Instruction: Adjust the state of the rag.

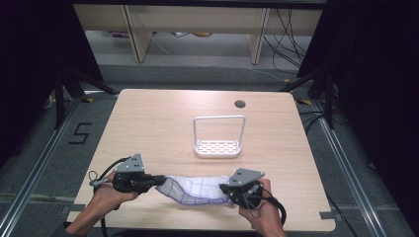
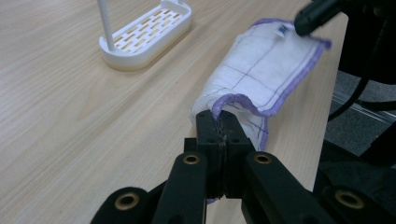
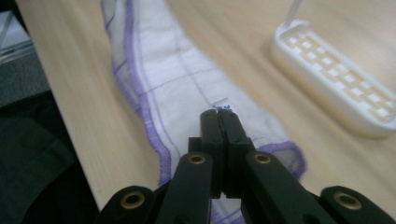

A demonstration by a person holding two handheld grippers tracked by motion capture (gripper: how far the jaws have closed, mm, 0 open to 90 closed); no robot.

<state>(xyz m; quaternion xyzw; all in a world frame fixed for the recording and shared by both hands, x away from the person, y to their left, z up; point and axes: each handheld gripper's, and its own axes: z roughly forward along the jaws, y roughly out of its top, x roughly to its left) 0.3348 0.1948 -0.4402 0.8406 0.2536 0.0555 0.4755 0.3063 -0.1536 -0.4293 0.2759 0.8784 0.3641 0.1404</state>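
Counter (image 1: 148, 123): light wood grain, rounded corners, round cable hole (image 1: 240, 104) near the far edge. Floor (image 1: 197, 74): grey carpet, marked "5" (image 1: 80, 133) at left. Beyond: pale wooden furniture legs (image 1: 138, 34), loose black cables (image 1: 289, 39), dark drapes (image 1: 375, 74) on both sides.

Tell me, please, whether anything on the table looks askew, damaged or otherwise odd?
Nothing stands out. The white cloth with purple edging sags between the left tongs and right tongs, each shut on one end, so its rumpled look is expected. The white rack stands upright on the table, intact.
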